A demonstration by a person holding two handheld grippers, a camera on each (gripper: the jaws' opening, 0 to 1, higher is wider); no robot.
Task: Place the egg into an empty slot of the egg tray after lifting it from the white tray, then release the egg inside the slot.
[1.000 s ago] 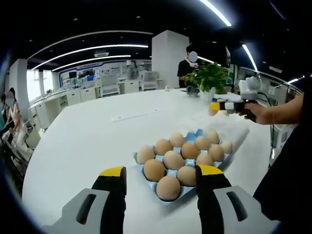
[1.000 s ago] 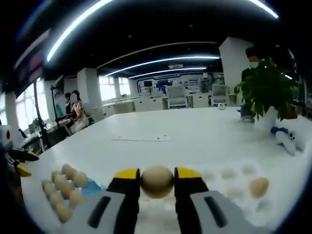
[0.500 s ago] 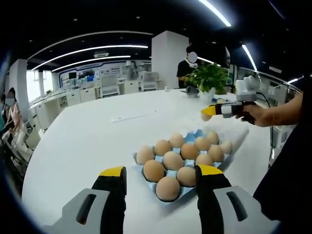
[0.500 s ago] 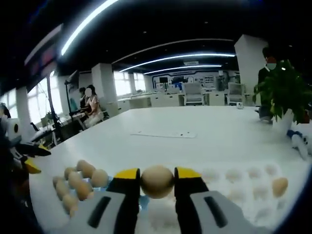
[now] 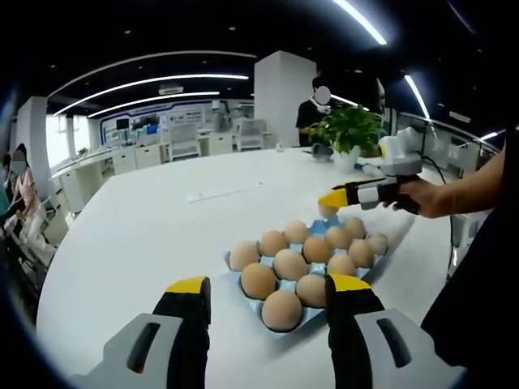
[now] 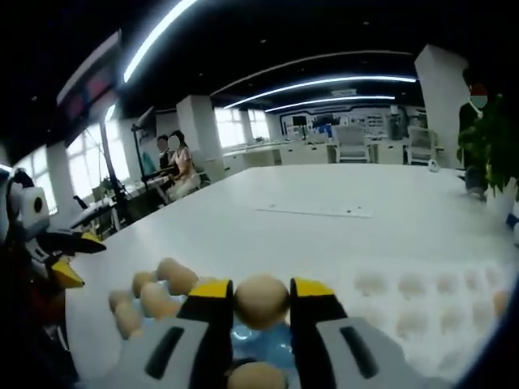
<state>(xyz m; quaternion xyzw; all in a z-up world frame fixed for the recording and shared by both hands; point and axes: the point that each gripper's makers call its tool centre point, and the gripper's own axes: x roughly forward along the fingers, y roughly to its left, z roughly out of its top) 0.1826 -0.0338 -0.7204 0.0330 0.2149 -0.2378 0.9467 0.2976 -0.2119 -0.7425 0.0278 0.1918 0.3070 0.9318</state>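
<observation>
In the right gripper view my right gripper (image 6: 262,293) is shut on a brown egg (image 6: 261,301), held above the blue egg tray (image 6: 253,347), whose eggs show at the left (image 6: 154,293) and one below (image 6: 256,377). In the left gripper view the blue egg tray (image 5: 245,298) lies just ahead of my open left gripper (image 5: 265,285) with several brown eggs (image 5: 289,265) in it. The right gripper (image 5: 332,199), held by a hand, hovers over the tray's far end with its egg between the yellow tips. The white tray (image 6: 422,312) lies to the right in the right gripper view.
A big white table (image 5: 138,235) carries both trays. A potted plant (image 5: 350,130) stands at its far side, with a person (image 5: 312,113) behind it. A paper strip (image 5: 219,193) lies mid-table. Other people (image 6: 177,158) sit by desks in the background.
The right gripper has carried the egg leftward from the white tray to above the far end of the blue egg tray. The left gripper has stayed put.
</observation>
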